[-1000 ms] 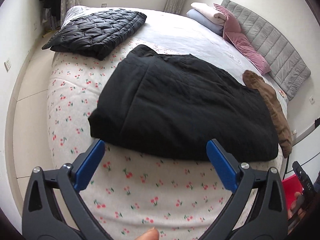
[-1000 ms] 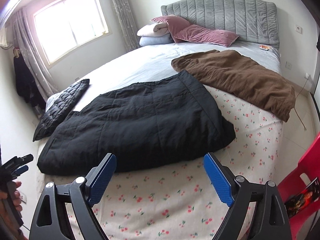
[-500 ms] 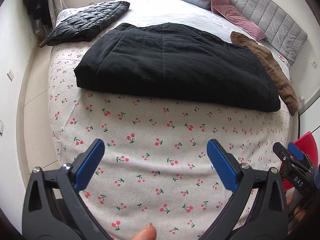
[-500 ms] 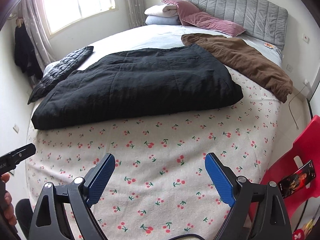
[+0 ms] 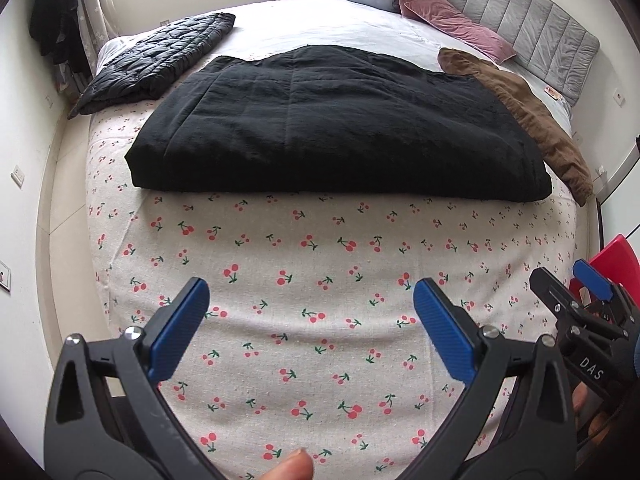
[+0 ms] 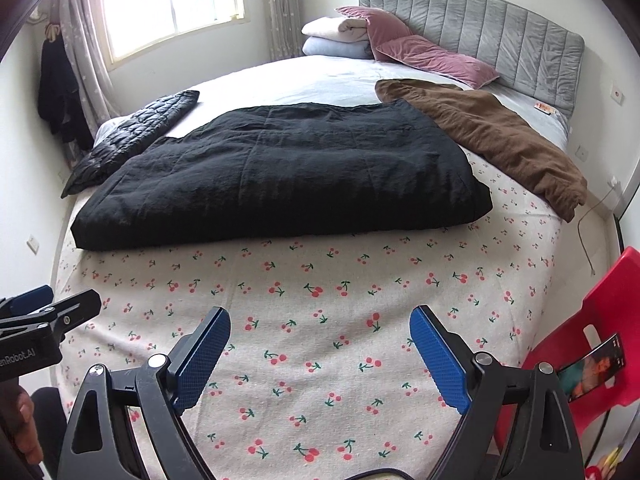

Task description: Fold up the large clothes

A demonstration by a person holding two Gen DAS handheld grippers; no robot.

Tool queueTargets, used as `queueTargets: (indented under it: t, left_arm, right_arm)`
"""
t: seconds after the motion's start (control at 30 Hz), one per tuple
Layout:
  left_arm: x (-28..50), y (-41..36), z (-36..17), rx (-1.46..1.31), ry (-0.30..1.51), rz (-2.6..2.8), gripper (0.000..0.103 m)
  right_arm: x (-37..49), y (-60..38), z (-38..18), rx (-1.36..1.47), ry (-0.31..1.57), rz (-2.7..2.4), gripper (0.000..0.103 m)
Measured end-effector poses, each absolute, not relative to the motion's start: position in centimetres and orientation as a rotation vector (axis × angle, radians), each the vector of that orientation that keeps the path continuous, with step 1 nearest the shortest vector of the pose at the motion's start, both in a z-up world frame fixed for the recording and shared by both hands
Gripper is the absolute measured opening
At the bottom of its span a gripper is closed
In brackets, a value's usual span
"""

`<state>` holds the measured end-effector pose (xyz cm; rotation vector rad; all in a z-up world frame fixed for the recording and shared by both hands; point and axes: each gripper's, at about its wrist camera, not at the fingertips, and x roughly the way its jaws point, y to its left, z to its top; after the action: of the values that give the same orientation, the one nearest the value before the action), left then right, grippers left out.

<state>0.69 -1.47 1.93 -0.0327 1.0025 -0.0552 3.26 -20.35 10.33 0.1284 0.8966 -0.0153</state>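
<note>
The left gripper [image 5: 308, 312] hangs over the cherry-print sheet [image 5: 320, 280] with its blue-padded jaws spread wide, holding nothing. Beyond it lies the folded black padded garment [image 5: 340, 128] — a black quilted jacket [image 5: 160, 60] to its left, a brown garment [image 5: 528, 108] touching its right edge. The right gripper [image 5: 576, 292] shows at the right margin.

My left gripper [image 5: 308, 320] hangs with its jaws spread wide, both blue pads [image 5: 180, 330] facing each other across an empty gap, nothing between them. A fingertip [image 5: 294, 466] shows at the bottom edge of the left wrist view. My right gripper [image 6: 320, 352] is likewise splayed wide and holds nothing. Each gripper sees the other at its side: the right one sits at the left view's right edge, level with it and close beside.
</note>
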Motion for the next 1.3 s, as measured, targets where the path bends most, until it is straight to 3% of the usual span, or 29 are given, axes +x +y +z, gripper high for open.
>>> queueTargets:
  t: [1.3]
  left_arm:
    - [0.2,-2.6,1.7,-0.01,1.016,-0.081,0.102]
  right_arm:
    - [3.3,-19.5,10.1,0.119,0.908,0.007,0.092]
